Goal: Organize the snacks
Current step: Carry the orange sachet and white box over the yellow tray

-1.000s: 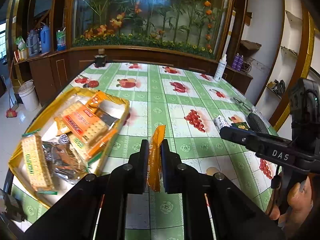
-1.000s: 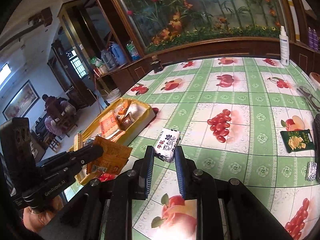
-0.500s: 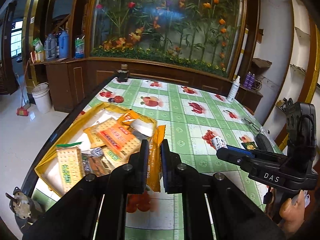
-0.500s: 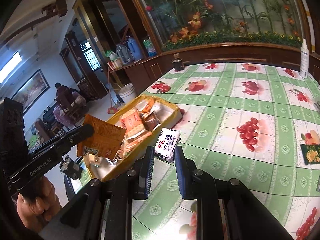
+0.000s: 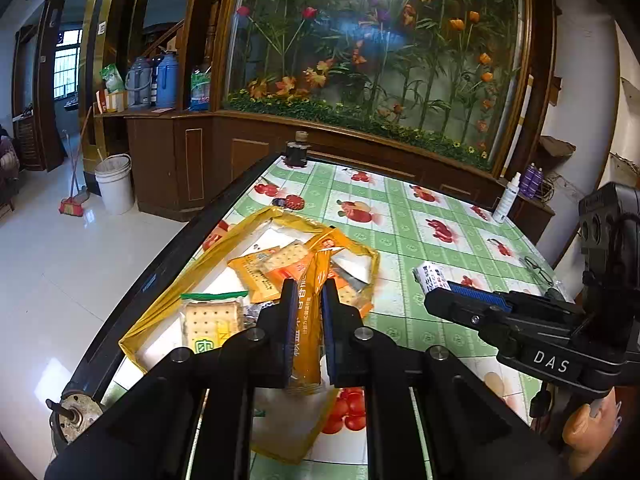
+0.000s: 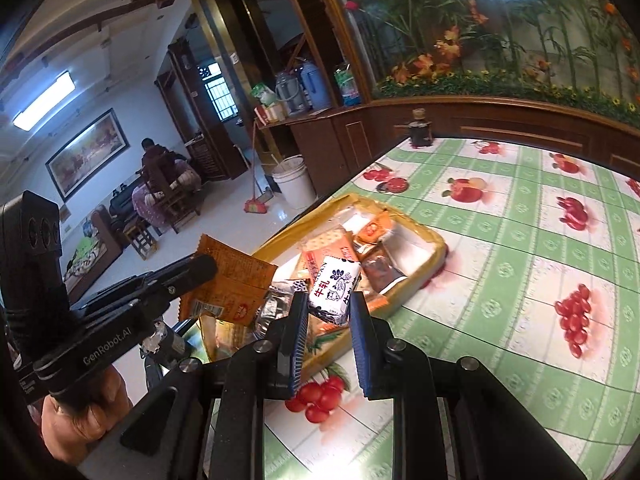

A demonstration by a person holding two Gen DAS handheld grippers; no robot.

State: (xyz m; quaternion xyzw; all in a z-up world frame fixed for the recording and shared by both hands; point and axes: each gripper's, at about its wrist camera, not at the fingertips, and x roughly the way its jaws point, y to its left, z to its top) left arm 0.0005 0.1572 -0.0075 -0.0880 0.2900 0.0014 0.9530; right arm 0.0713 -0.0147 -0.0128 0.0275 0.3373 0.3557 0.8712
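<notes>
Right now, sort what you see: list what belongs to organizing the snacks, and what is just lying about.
Part of the job:
- left gripper, shut on orange packet
- right gripper, shut on white candy pack
- yellow tray with cracker packs

Just lying about:
- dark jar
- spray bottle
- glasses
- bucket
- broom

Each camera rides its own gripper, peering forward and downward along the fingers, close above the table. Both views share the yellow snack tray, the fruit-print tablecloth and the flower mural.
</notes>
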